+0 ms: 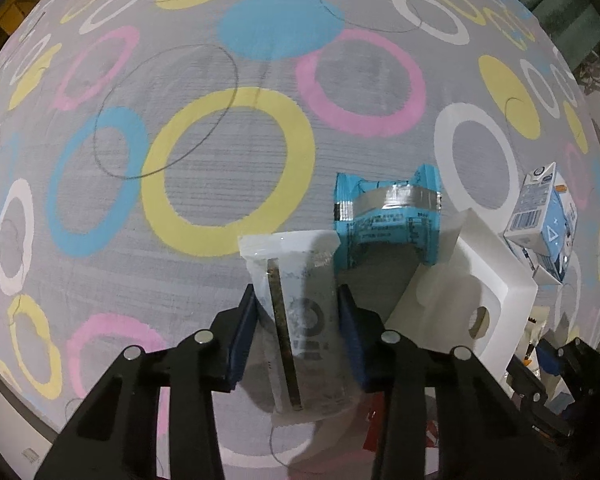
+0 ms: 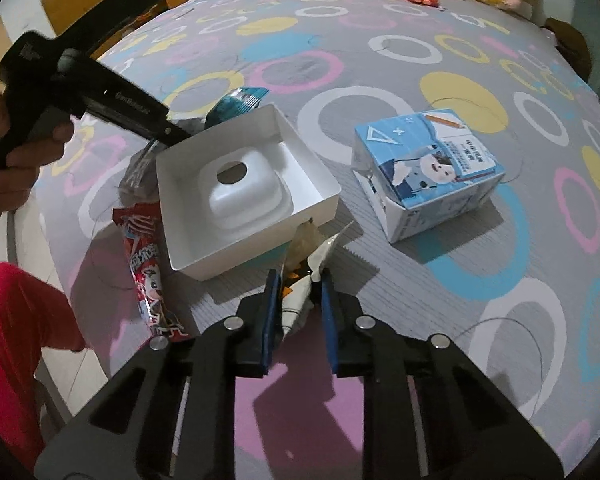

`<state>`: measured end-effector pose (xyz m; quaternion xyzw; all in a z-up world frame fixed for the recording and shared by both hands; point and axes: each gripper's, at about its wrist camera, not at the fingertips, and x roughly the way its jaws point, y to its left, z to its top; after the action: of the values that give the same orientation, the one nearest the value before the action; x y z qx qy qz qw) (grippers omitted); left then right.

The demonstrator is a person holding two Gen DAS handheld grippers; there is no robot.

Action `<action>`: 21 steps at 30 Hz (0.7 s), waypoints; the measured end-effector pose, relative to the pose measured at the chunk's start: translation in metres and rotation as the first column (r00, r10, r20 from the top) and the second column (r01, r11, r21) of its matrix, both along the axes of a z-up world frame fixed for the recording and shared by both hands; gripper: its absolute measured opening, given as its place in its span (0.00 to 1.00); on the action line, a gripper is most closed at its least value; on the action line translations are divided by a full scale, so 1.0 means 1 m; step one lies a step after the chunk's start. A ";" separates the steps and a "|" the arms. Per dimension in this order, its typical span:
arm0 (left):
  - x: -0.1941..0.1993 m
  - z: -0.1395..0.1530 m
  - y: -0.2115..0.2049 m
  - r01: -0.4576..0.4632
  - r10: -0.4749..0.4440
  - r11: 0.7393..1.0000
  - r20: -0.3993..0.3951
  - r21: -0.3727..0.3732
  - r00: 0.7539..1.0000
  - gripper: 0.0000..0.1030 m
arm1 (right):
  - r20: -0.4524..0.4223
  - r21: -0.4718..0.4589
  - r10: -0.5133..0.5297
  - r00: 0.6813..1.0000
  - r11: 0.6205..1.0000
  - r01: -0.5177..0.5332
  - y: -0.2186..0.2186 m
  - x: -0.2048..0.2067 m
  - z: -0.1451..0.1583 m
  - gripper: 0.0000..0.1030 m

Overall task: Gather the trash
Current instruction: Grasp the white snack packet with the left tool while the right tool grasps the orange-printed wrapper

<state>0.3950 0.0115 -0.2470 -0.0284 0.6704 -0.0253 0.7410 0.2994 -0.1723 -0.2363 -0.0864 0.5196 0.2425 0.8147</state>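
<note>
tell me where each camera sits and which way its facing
Left wrist: on the left gripper, facing straight down at the ringed bedspread; its fingers flank a clear wrapper.
Right wrist: on the right gripper, tilted down and forward across the bed; it pinches a crumpled wrapper, and a hand holds the other gripper.
Shared: white box, blue carton, teal wrapper.

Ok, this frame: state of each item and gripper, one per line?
left gripper: shut on clear wrapper
right gripper: shut on crumpled wrapper
blue wrapper: crumpled, lying free
white box: open, holding only its moulded insert
milk carton: on its side, end flaps open
red wrapper: flat, untouched
</note>
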 end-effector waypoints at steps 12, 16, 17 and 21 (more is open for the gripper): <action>-0.018 0.023 0.028 -0.028 0.028 1.000 0.052 -0.007 0.998 0.36 | 0.062 -0.027 -0.159 0.985 0.987 0.161 -0.017 -0.012 0.039 0.18; -0.035 0.045 0.031 -0.023 0.024 1.000 0.081 -0.012 0.996 0.35 | 0.120 -0.040 -0.181 0.976 0.982 0.187 -0.017 -0.021 0.065 0.18; -0.039 0.051 0.033 -0.023 0.025 1.000 0.090 -0.013 0.996 0.35 | 0.140 -0.045 -0.183 0.973 0.981 0.190 -0.015 -0.025 0.075 0.18; -0.065 0.075 0.039 -0.009 0.010 1.000 0.134 -0.005 0.991 0.35 | 0.216 -0.038 -0.183 0.959 0.980 0.195 -0.005 -0.042 0.111 0.18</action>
<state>0.3297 0.0507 -0.1722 -0.0316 0.6190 -0.0253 0.7843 0.2577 -0.1769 -0.1253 -0.0854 0.4430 0.1377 0.8818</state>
